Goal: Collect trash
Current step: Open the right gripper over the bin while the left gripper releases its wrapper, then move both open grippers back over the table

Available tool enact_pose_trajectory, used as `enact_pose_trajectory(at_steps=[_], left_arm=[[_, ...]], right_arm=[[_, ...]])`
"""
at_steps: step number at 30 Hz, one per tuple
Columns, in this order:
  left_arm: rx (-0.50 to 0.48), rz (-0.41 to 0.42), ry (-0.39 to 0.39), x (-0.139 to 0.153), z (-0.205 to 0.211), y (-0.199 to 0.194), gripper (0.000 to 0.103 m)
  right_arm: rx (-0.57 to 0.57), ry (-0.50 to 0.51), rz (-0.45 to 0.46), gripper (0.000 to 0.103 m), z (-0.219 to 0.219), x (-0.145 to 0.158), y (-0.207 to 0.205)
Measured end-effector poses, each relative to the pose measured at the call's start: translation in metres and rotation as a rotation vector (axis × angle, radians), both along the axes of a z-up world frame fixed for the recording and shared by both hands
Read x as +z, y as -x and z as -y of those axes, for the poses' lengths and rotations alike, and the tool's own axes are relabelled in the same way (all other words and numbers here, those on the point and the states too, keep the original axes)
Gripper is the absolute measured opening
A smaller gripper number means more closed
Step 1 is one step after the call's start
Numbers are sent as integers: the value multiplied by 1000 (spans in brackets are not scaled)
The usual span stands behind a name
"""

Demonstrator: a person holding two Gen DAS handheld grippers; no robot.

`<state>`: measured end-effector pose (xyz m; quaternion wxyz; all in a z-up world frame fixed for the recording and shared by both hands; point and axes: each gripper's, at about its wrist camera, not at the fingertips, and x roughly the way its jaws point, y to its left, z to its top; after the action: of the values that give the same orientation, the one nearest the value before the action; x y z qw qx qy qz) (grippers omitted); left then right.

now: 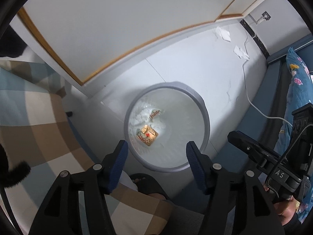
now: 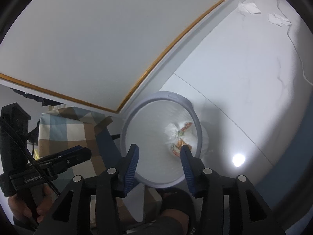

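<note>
A round grey bin (image 1: pixel 203 105) with a white liner stands on the pale floor; it also shows in the right wrist view (image 2: pixel 127 121). Inside lie a printed snack wrapper (image 1: pixel 147 134) and white crumpled trash (image 2: pixel 172 131). My left gripper (image 1: pixel 156 150) is open and empty, held above the bin's near rim. My right gripper (image 2: pixel 159 152) is open and empty, also above the bin. Two white paper scraps (image 1: pixel 241 51) (image 2: pixel 250 7) lie on the floor far off near the wall.
A checked blanket (image 1: pixel 29 117) covers furniture at the left. A flowered blue cloth (image 1: pixel 297 78) is at the right. A white cable (image 1: pixel 252 101) runs over the floor. A slippered foot (image 1: pixel 144 184) is below the bin. A white cabinet with a wood edge (image 1: pixel 117 58) stands behind.
</note>
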<state>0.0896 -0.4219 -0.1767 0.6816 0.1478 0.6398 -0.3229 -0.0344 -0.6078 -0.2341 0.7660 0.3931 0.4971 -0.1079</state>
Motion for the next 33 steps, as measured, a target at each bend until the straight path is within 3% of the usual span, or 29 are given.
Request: enact_pose_trajectory(at_steps=[12, 17, 20, 30, 33], left_arm=[[111, 176, 70, 57, -33, 4, 58], [182, 244, 125, 90, -63, 5, 61], [224, 298, 155, 110, -83, 7, 72], [366, 445, 240, 155, -156, 21, 76], [402, 523, 242, 171, -176, 24, 79]], right_arm=[[34, 96, 97, 59, -14, 61, -1], [53, 169, 155, 64, -28, 104, 0], [53, 218, 199, 66, -35, 131, 2], [102, 385, 353, 71, -85, 221, 3], [122, 422, 406, 74, -103, 244, 6]])
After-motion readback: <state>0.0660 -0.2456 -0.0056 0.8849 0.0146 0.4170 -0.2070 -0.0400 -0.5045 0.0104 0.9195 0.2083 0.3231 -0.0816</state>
